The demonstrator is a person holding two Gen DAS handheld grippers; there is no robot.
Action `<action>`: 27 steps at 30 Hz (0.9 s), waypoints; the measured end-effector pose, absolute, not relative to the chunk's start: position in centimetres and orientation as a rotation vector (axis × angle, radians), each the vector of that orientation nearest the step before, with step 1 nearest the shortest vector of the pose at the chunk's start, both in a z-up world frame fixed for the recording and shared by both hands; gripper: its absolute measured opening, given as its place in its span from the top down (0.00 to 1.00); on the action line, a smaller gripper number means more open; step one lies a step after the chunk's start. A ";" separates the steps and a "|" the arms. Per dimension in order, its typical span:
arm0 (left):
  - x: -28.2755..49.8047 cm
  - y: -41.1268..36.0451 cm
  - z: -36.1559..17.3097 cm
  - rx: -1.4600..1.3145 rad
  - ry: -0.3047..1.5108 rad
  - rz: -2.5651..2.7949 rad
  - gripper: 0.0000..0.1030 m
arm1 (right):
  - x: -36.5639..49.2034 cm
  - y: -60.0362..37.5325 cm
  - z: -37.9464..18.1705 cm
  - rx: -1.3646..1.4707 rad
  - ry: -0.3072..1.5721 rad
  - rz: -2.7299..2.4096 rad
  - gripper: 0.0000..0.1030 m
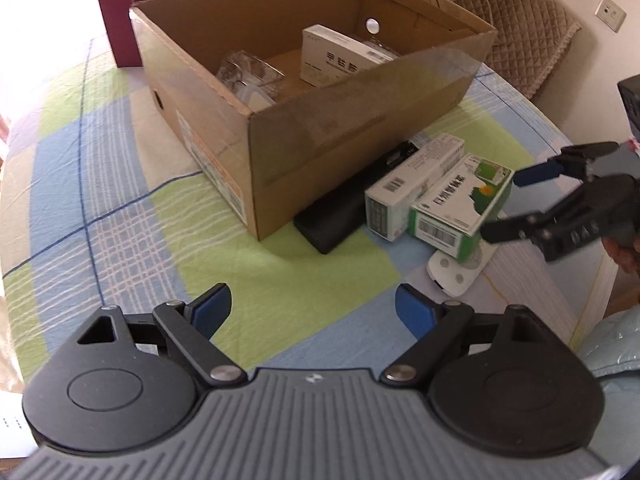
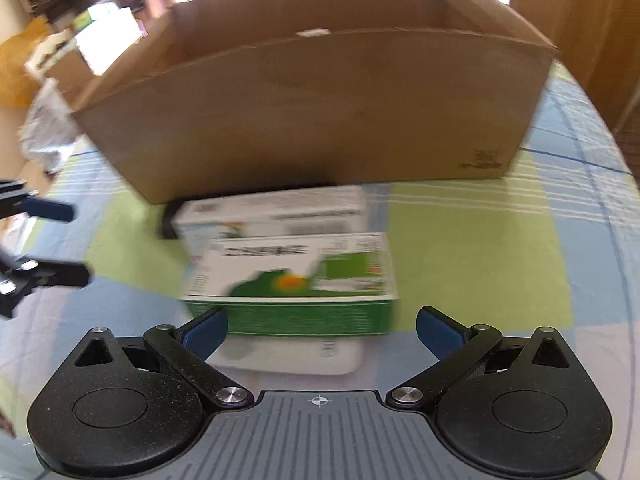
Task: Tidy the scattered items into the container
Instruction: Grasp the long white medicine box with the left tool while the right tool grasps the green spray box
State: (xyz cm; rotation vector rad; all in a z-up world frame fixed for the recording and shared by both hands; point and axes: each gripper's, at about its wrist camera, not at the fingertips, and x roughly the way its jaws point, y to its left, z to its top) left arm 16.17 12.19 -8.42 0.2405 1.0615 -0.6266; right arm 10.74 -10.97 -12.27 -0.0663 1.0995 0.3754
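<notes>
An open cardboard box [image 1: 340,140] stands on the table, holding a white medicine box [image 1: 332,56] and clear plastic packaging [image 1: 248,72]. Against its near wall lie a long black item [image 1: 344,212], a white-and-green carton [image 1: 412,184], and a green carton [image 1: 460,208] resting on a white flat device [image 1: 456,276]. My left gripper [image 1: 313,311] hovers open and empty over the cloth, short of these. My right gripper [image 1: 514,204] is open beside the green carton. In the right wrist view the green carton [image 2: 288,280] lies just ahead of my open right gripper [image 2: 320,332], in front of the cardboard box [image 2: 320,112].
A checked green, blue and white tablecloth [image 1: 120,200] covers the table. A maroon box [image 1: 116,20] stands behind the cardboard box at the left. A quilted chair back [image 1: 520,20] is at the far right. The left gripper [image 2: 70,242] shows at the right wrist view's left edge.
</notes>
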 end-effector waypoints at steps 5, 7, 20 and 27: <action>15.9 10.9 -8.9 0.245 1.057 -0.679 0.17 | 11.6 -15.0 -12.6 -0.089 1.108 0.259 0.00; 16.0 10.5 -9.1 0.243 1.055 -0.689 0.17 | 11.8 -17.2 -12.4 -0.081 1.099 0.183 0.00; 17.3 5.0 -10.0 0.510 0.957 -0.858 0.36 | 11.4 -22.5 -11.4 -0.046 1.114 0.202 0.00; 17.9 1.8 -11.6 0.678 0.909 -0.950 0.57 | 11.4 -23.5 -11.7 -0.044 1.128 0.205 0.00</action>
